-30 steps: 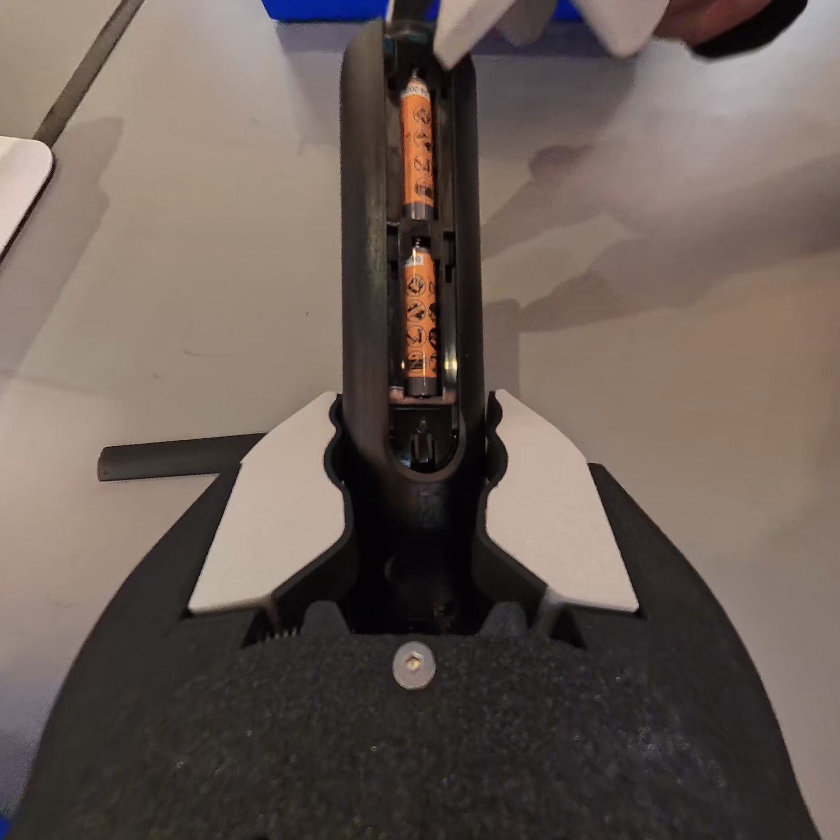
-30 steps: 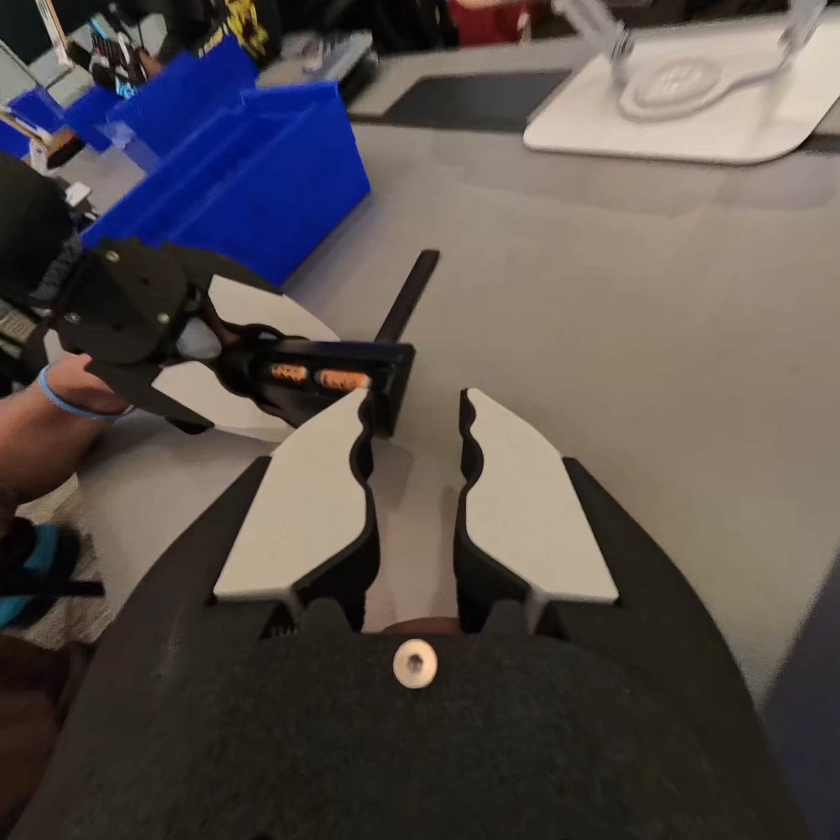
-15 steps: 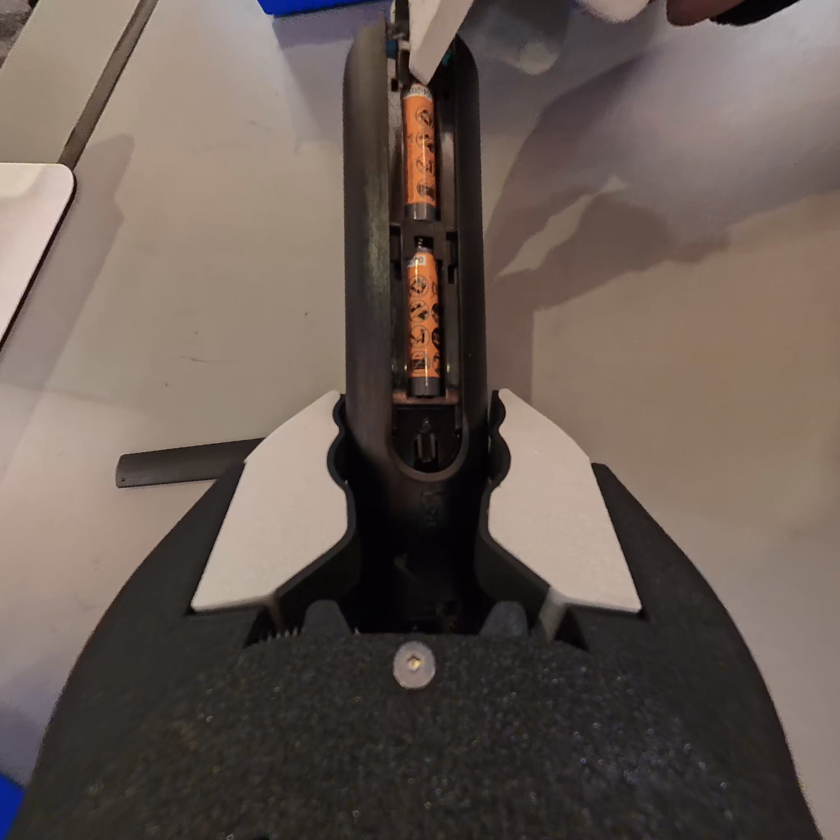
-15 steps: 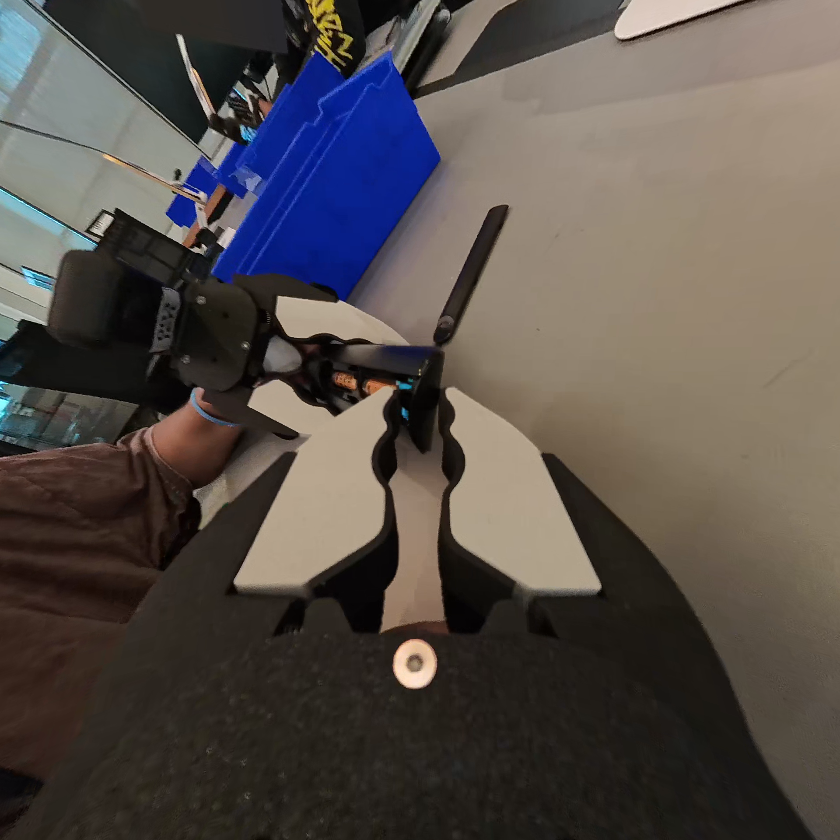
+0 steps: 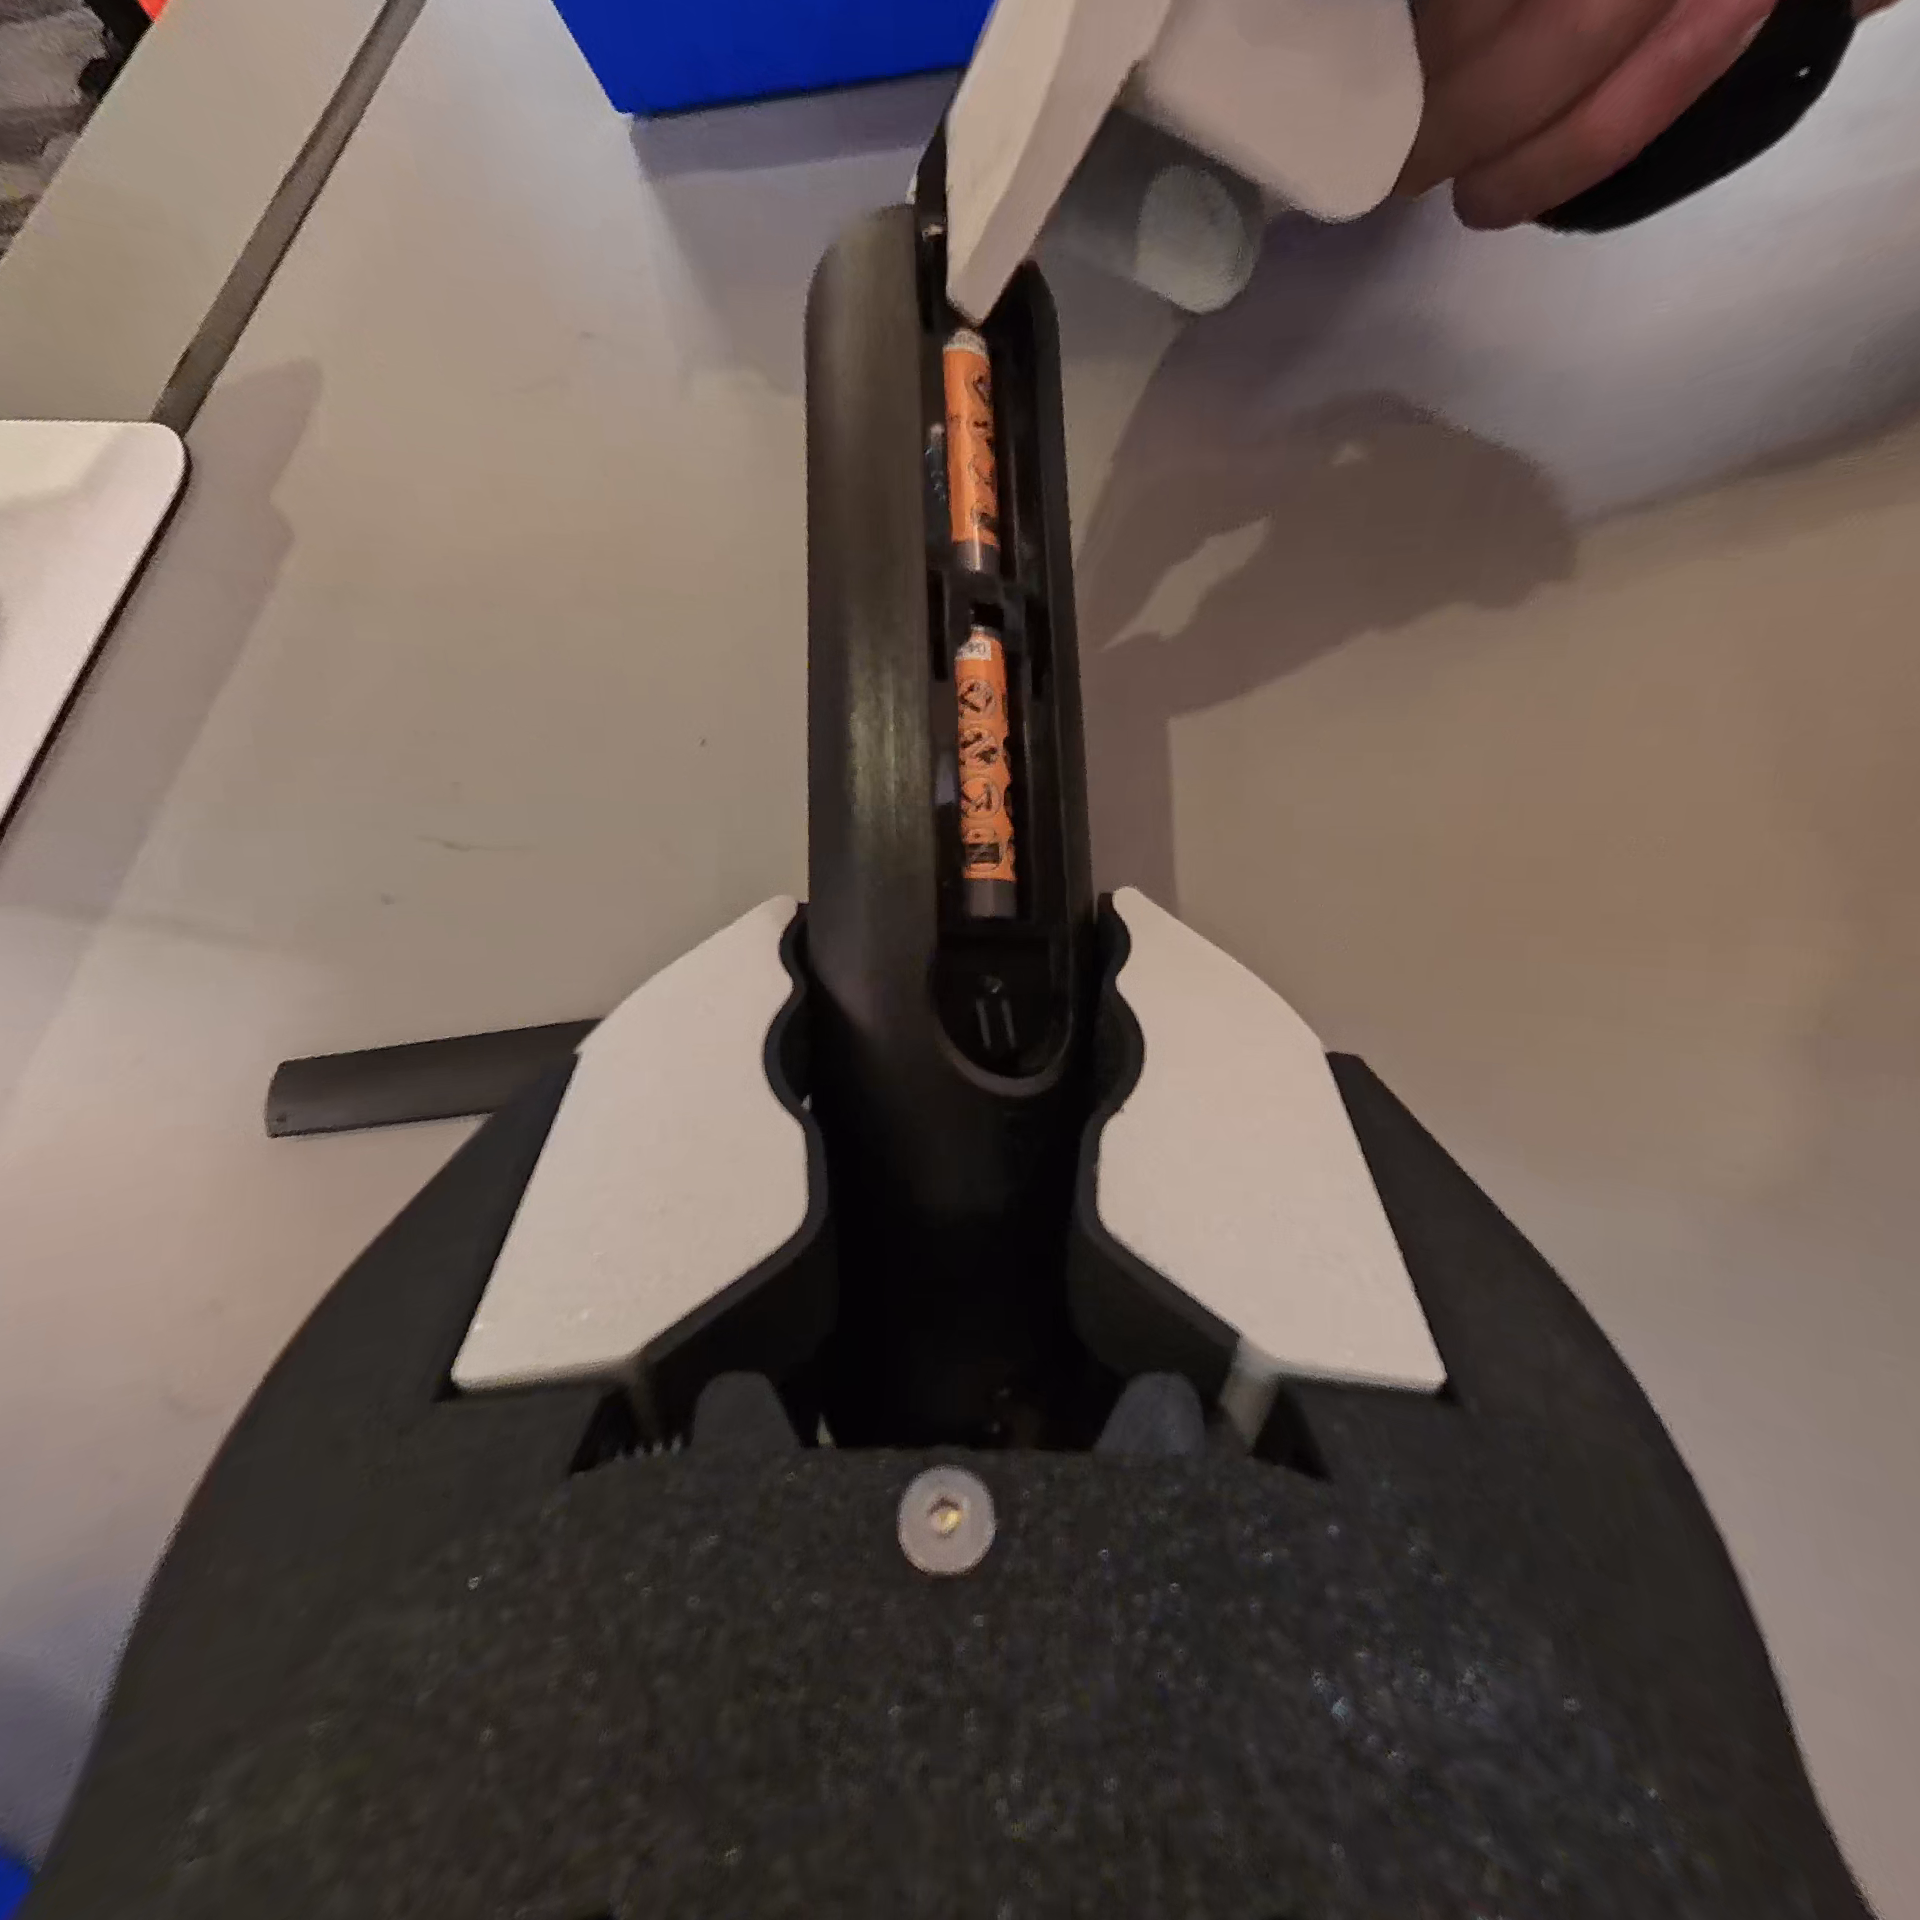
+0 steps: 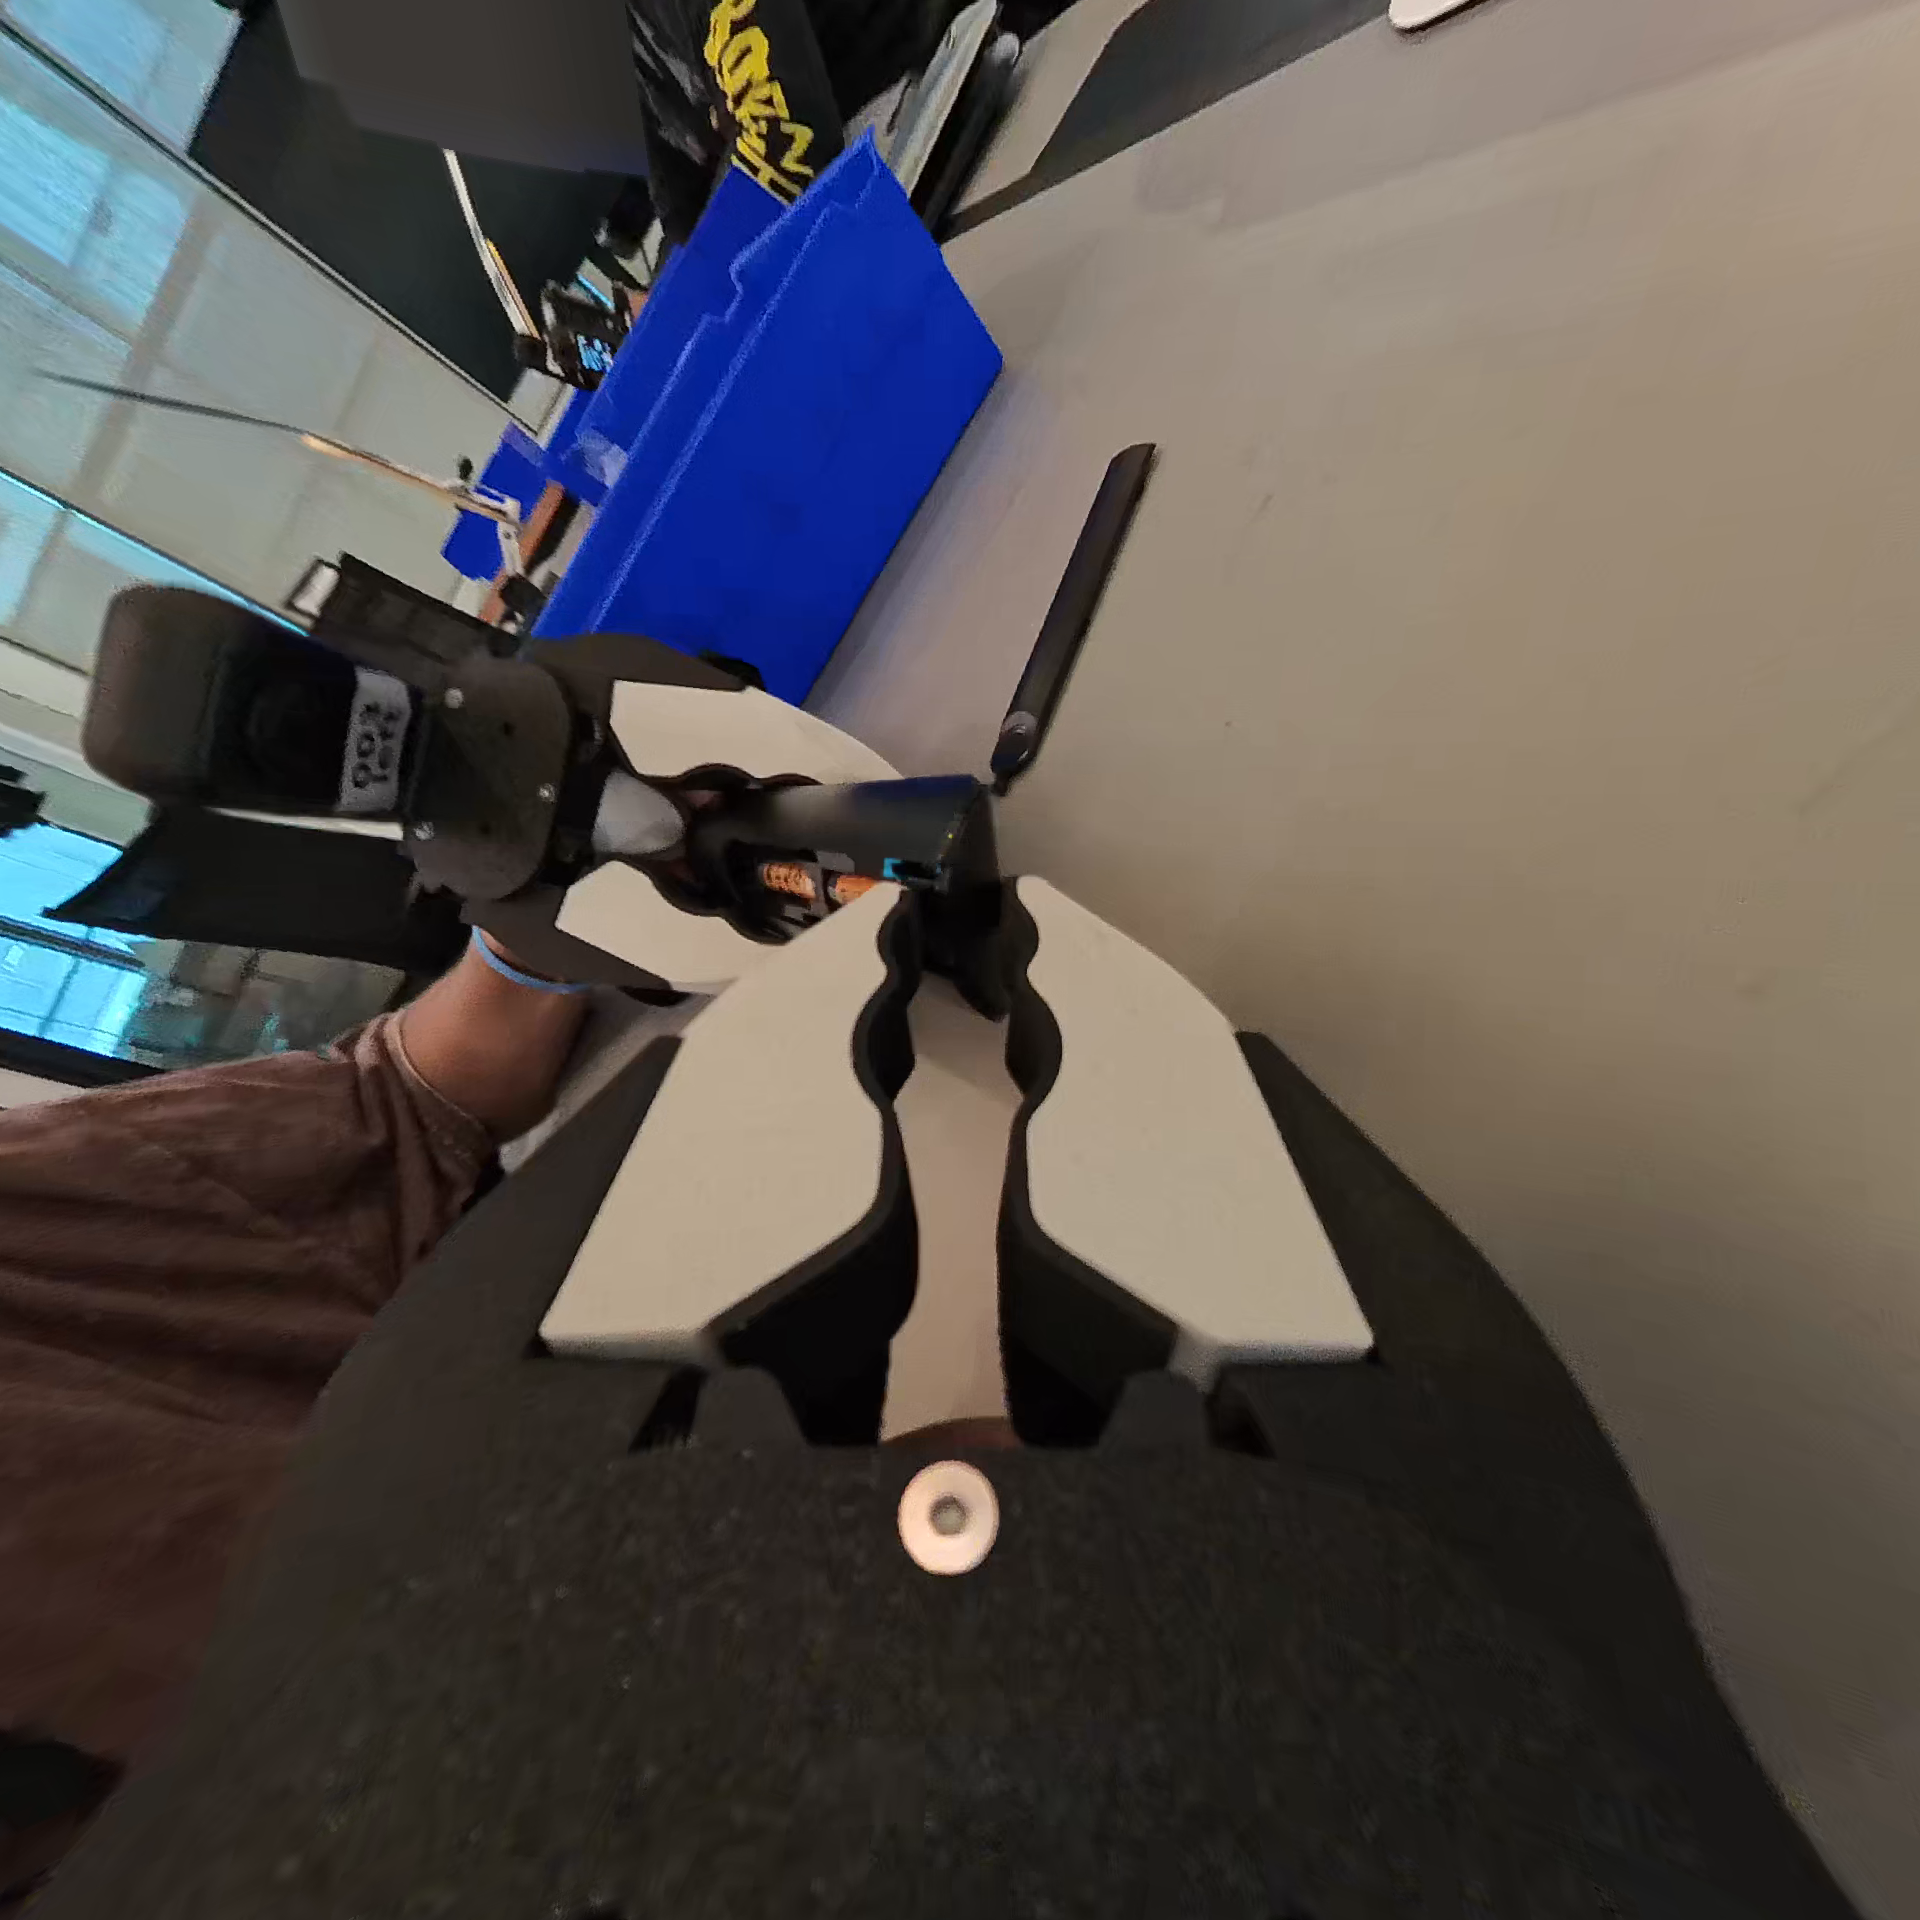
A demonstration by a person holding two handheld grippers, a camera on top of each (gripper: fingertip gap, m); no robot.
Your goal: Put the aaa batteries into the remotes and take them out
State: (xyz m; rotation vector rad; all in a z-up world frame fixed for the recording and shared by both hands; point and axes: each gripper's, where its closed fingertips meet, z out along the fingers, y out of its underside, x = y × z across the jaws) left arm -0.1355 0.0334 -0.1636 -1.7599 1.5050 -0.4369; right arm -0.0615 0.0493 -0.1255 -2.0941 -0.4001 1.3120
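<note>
My left gripper (image 5: 951,914) is shut on a black remote (image 5: 862,623) and holds it above the table, pointing away. Its battery bay is open and holds two orange AAA batteries end to end, the far one (image 5: 971,457) and the near one (image 5: 985,779). My right gripper (image 6: 954,904) has its jaws a narrow gap apart and holds nothing. It sits at the remote's far end (image 6: 873,805). In the left wrist view one of its fingertips (image 5: 977,281) dips into the bay just beyond the far battery. The batteries also show in the right wrist view (image 6: 790,881).
The remote's black battery cover (image 5: 416,1081) lies flat on the grey table, also in the right wrist view (image 6: 1070,613). A blue bin (image 6: 769,478) stands at the table's far side. A white pad (image 5: 73,561) lies at the left. A brown-sleeved arm (image 6: 208,1195) holds the left gripper. My right fingertips sit around 9 cm from my left ones. Measured from the fingertips, the remote's black battery cover (image 5: 416,1081) is 12 cm or so from the left gripper and 20 cm from the right. Seen from the right wrist view (image 6: 1093,555) as well.
My right gripper has rolled over, narrowed its jaws and moved in onto the remote's far end, its fingertip now inside the bay. My left gripper keeps its hold and has tilted the remote slightly.
</note>
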